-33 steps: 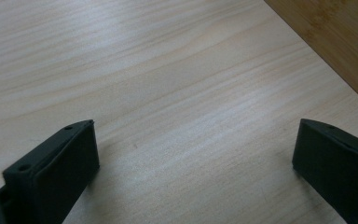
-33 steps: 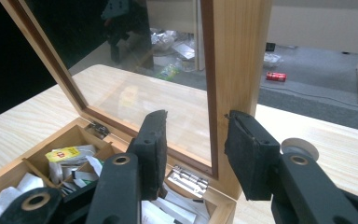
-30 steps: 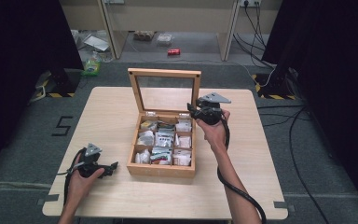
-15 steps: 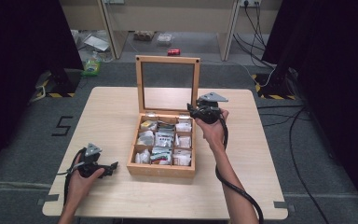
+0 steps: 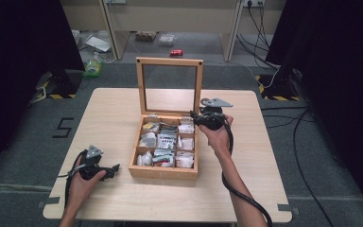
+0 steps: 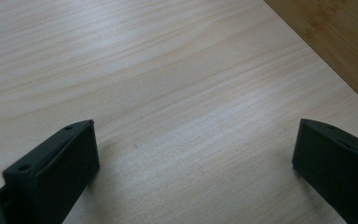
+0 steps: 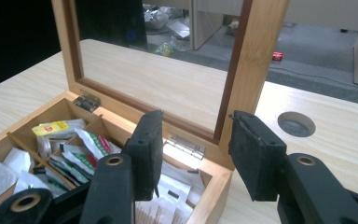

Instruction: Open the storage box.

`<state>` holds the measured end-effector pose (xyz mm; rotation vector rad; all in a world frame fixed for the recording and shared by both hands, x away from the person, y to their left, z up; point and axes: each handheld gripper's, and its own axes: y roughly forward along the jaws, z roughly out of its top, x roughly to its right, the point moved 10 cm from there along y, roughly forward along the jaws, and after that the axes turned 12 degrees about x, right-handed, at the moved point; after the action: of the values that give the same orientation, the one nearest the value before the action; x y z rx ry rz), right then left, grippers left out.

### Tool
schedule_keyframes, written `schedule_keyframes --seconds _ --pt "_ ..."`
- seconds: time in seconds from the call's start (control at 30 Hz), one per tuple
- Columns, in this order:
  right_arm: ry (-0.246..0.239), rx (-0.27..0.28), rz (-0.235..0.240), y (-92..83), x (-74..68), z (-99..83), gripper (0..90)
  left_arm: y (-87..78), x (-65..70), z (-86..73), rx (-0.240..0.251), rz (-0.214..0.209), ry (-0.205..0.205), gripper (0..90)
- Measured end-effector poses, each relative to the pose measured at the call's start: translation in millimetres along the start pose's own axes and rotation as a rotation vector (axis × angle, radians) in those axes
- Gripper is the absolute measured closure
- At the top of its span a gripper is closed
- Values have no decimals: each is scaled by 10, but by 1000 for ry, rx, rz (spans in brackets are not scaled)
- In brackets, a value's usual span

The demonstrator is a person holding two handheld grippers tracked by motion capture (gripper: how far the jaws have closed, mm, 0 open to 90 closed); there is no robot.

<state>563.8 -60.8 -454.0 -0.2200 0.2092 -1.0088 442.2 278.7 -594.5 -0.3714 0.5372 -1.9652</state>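
A wooden tea box (image 5: 163, 171) with several compartments of sachets (image 5: 166, 142) sits mid-table. Its glass-paned lid (image 5: 170, 61) stands upright at the back. My right gripper (image 5: 194, 117) is at the box's back right corner, next to the lid's hinge side. In the right gripper view its jaws have just been opening and my right gripper (image 7: 196, 116) is open. The lid's right frame post (image 7: 256, 42) rises just beyond the gap, and the pads press on nothing. My left gripper (image 5: 116, 168) rests open on the table at the front left. Bare wood lies between the jaws of my left gripper (image 6: 196, 135).
The pale wooden table (image 5: 113, 113) has a round cable hole (image 7: 296, 123) behind and to the right of the box. The box's side wall (image 6: 335, 42) stands to the right of the left gripper. Cables and small litter lie on the floor beyond the table.
The lid has swung up from a tilt to stand upright. The right gripper stayed at the box's back right corner. The left gripper has not moved.
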Motion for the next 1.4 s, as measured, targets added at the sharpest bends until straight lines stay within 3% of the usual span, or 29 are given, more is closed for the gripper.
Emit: schedule_keyframes --seconds 0.53,1.23,1.4 --pt "6 0 33 -151 -88 -145 523 -1 0 -1 -1 0 0 0" --pt "9 -11 126 -383 -387 -340 504 -2 1 -1 -1 -1 0 0" --pt "9 -27 130 -440 -420 -376 502 -16 -5 -9 -1 0 -1 0"
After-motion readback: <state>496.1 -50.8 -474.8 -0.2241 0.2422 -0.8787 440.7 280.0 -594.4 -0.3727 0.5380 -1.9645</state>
